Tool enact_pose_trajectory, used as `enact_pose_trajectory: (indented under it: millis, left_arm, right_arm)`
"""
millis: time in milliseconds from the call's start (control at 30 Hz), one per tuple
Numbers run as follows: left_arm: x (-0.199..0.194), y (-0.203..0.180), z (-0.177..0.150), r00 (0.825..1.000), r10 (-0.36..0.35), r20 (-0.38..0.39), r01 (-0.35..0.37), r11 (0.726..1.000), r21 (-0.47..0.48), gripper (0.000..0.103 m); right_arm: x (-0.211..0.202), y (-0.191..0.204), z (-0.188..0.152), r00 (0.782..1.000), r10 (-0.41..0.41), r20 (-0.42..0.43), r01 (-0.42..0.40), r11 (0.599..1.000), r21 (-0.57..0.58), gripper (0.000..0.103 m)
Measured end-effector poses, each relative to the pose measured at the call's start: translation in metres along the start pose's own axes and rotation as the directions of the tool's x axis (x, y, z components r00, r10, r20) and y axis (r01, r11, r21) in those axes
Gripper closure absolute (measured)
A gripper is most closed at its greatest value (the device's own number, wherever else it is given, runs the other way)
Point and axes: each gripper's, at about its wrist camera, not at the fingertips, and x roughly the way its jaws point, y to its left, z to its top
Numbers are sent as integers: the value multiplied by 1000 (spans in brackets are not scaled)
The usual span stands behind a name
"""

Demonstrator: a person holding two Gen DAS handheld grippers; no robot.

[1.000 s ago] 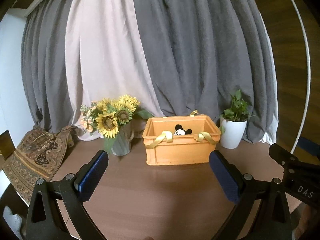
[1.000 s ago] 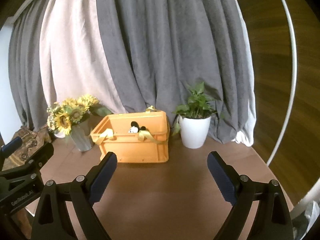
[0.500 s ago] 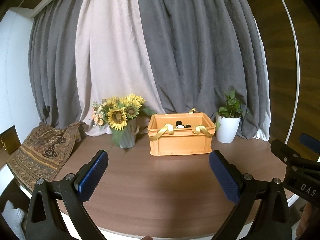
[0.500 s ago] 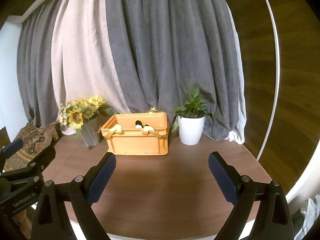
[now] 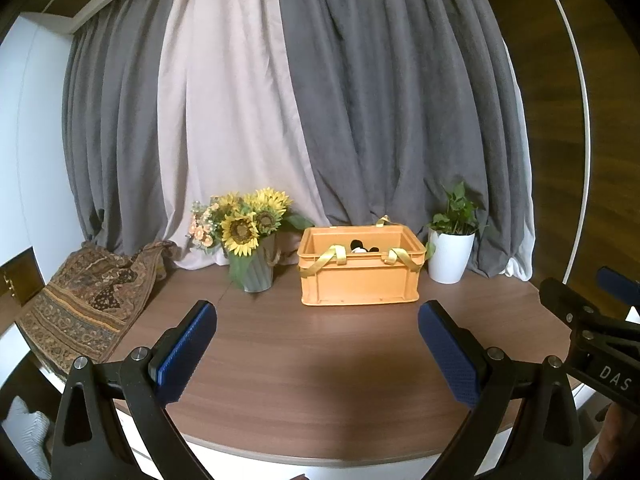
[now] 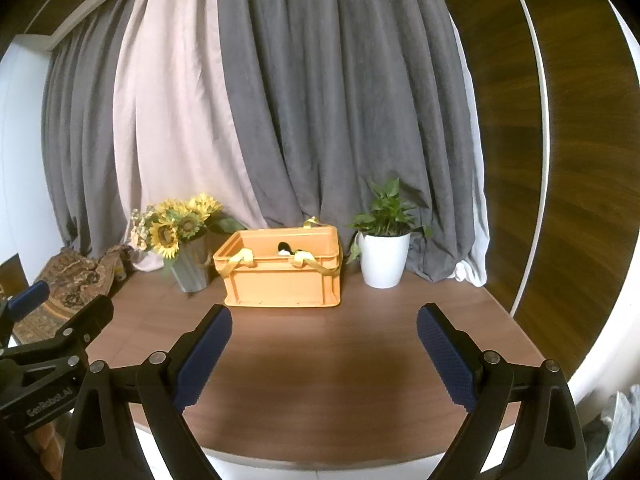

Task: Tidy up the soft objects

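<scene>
An orange crate [image 5: 360, 280] [image 6: 280, 280] with yellow strap handles stands at the back of the round wooden table [image 5: 320, 360] [image 6: 320, 360]. A black and white plush toy [image 5: 362, 247] [image 6: 286, 249] peeks over its rim, mostly hidden by the crate wall. My left gripper [image 5: 318, 334] is open and empty, held back over the table's near edge, well short of the crate. My right gripper [image 6: 324, 336] is open and empty too, at a similar distance. Each gripper shows at the edge of the other's view.
A grey vase of sunflowers [image 5: 250, 240] [image 6: 180, 240] stands left of the crate. A white potted plant [image 5: 450, 248] [image 6: 384, 248] stands to its right. A patterned cloth [image 5: 88, 292] [image 6: 68, 280] drapes over the table's left side. Grey and pink curtains [image 5: 320, 100] hang behind.
Both grippers have pulled back from the crate and risen slightly; the crate looks smaller and the table's near edge has come into view. Jaws stay open.
</scene>
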Motion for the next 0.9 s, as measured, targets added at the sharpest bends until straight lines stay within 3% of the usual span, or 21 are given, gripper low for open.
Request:
enact_pose_trajectory:
  millis: [900]
  left_arm:
    - [-11,-4,2,1000,14,15,-14,1000,10,0]
  right_arm:
    - [-7,-2,-4,1000,0,7,0,1000,9,8]
